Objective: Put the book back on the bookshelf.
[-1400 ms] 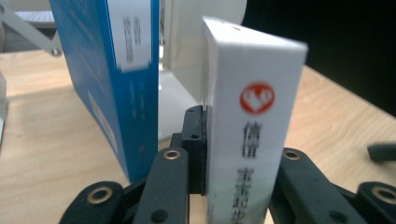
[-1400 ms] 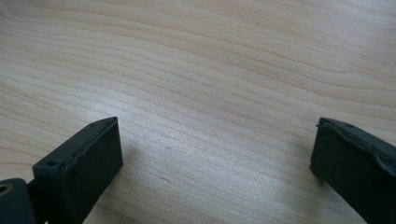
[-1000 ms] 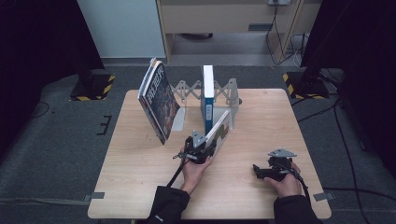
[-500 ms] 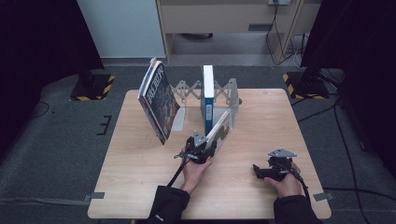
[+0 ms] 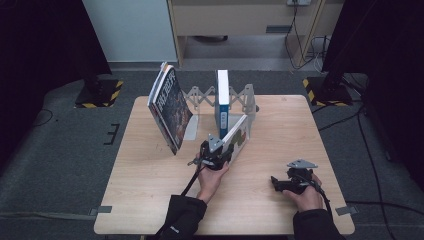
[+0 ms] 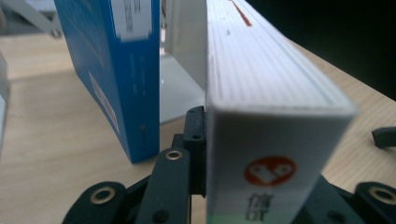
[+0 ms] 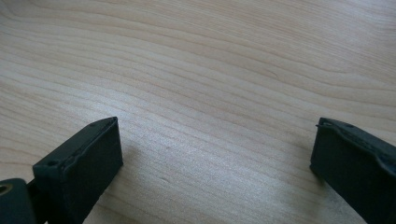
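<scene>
A white book [image 5: 236, 136] with an orange logo on its spine [image 6: 266, 172] tilts up from the table, its far end toward the rack. My left gripper [image 5: 218, 154] [image 6: 261, 186] is shut on its near end. A blue book [image 5: 222, 99] [image 6: 116, 70] stands upright in the folding rack [image 5: 200, 96], just left of the white book. The rack's white end plate [image 6: 180, 88] shows between the two books. My right gripper [image 5: 278, 183] [image 7: 217, 158] rests on the wooden table [image 5: 280, 125] at the front right, jaws wide apart with only bare wood [image 7: 210, 93] between them.
A large dark-covered book [image 5: 170, 109] leans at the rack's left end. Another white end plate [image 5: 250, 105] stands at the rack's right. The table's edges drop to a grey carpeted floor [image 5: 70, 150]. Black stands [image 5: 97, 90] flank the table behind.
My left gripper and the white book have shifted very slightly toward the rack. The right gripper has stayed still.
</scene>
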`<state>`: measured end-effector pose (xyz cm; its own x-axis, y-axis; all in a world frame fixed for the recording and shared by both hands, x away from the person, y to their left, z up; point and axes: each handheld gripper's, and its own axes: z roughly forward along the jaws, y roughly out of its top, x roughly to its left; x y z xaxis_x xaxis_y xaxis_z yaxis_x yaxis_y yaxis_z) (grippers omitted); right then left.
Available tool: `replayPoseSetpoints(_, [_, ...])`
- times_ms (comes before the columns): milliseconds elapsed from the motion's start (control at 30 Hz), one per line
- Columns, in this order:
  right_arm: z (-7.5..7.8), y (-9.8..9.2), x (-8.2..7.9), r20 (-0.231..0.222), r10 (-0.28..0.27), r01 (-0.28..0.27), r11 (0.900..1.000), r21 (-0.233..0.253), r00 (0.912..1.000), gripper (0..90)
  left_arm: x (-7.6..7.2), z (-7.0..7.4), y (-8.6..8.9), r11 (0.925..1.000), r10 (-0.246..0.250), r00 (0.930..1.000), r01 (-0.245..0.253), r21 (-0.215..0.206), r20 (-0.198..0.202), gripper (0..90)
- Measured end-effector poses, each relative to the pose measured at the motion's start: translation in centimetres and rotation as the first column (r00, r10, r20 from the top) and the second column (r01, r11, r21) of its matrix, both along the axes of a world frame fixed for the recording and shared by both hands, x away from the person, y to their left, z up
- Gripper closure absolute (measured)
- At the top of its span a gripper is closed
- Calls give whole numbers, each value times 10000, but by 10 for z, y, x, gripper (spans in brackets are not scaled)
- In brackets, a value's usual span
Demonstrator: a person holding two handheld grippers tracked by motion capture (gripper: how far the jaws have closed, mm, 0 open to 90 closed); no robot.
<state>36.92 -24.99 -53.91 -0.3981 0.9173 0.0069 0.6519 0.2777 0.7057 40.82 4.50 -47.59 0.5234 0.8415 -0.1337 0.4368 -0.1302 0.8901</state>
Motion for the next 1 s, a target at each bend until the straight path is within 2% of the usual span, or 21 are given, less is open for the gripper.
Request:
replayPoseSetpoints(200, [0, 0, 0, 0, 0, 0, 10000, 0, 10000, 23, 11, 8, -2, 9994, 265, 9995, -262, -222, 164, 751])
replayPoseSetpoints(367, [0, 0, 0, -2, -1, 1, 10000, 0, 10000, 23, 21, 5, -8, 9987, 400, 9991, -396, -312, 143, 751])
replayPoseSetpoints(467, [0, 0, 0, -1, -1, 1, 10000, 0, 10000, 23, 26, 1, -11, 9988, 454, 9990, -453, -158, 38, 751])
replayPoseSetpoints(633, [0, 0, 0, 0, -1, 1, 10000, 0, 10000, 23, 28, -5, -14, 9990, 391, 9992, -393, -225, -88, 750])
replayPoseSetpoints(933, [0, 0, 0, 1, -2, 2, 10000, -1, 10000, 23, 28, -8, -17, 9993, 345, 9994, -344, -119, 85, 746])
replayPoseSetpoints(1000, [0, 0, 0, 1, -5, 5, 10000, -8, 10000, 22, 28, -9, -20, 9991, 417, 9990, -418, 29, 187, 746])
